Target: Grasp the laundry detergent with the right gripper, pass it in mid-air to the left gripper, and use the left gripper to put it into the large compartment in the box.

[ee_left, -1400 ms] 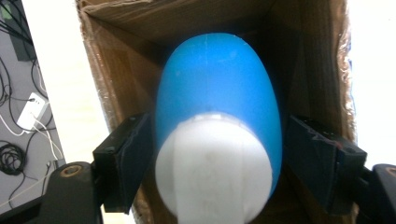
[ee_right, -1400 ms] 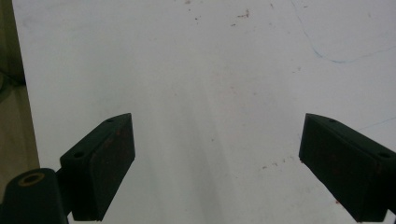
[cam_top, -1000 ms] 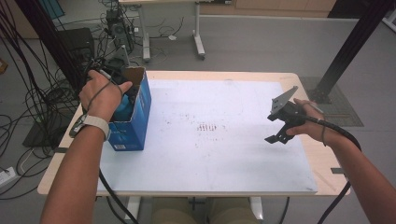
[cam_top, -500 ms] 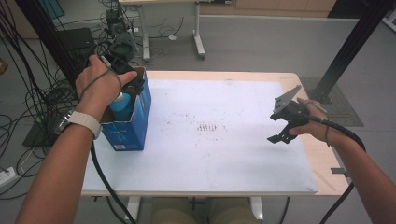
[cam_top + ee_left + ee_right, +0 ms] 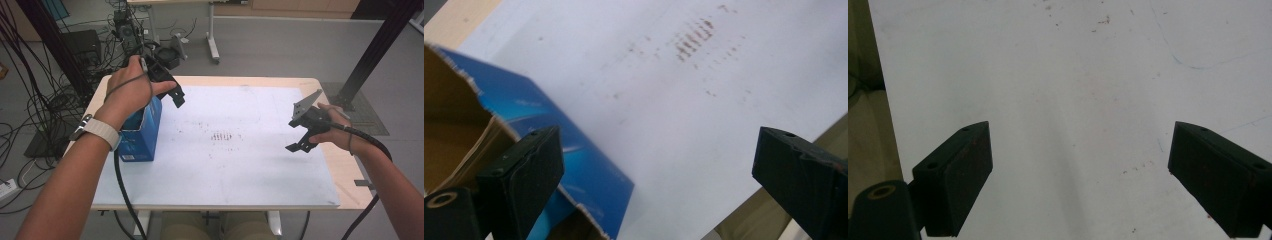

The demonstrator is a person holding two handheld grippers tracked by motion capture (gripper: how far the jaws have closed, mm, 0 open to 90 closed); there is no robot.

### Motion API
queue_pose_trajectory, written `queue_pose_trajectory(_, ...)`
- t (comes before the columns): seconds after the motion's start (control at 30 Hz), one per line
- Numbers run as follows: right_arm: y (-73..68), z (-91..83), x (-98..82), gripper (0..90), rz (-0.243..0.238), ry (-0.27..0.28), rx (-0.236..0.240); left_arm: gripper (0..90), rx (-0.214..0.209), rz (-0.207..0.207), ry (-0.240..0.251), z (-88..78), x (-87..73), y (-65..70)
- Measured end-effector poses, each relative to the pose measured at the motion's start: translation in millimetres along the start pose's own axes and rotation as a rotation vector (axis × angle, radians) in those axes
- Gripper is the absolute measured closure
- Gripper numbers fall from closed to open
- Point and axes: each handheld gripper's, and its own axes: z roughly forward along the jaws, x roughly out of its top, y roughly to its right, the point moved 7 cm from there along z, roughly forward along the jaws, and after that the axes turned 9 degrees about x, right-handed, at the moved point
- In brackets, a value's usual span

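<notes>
White sheet (image 5: 235, 165) with brown speckles (image 5: 222, 136) covers table (image 5: 345, 172); cables (image 5: 35, 110) on floor.

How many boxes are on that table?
1: a blue box stands open-topped at the table's left edge, under the left hand. Something may lie inside it, hidden.
</notes>
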Motion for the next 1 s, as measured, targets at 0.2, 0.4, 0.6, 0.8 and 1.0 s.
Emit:
queue_pose_trajectory(0.2,2.1,-3.3,0.5,10.7,0.002,0.004,-0.006,7.2,-0.052,0.098,0.028,4.5,12.4,19.3)
queue_pose_trajectory(0.4,3.8,-7.3,0.5,10.7,0.005,0.01,-0.012,7.1,-0.064,0.18,0.024,12.7,20.6,33.9)
queue_pose_trajectory(0.6,4.5,-7.1,-0.8,10.7,0.007,0.009,-0.011,7.6,-0.07,0.251,0.003,22.1,25.0,53.1)
queue_pose_trajectory(0.8,4.5,-5.2,-1.5,10.7,0.011,0.012,-0.01,8.0,-0.066,0.3,-0.013,34.4,26.6,69.0)
queue_pose_trajectory(1.0,4.7,-4.8,-1.8,10.7,0.008,0.012,-0.008,8.0,-0.075,0.311,0.003,38.8,31.2,76.3)
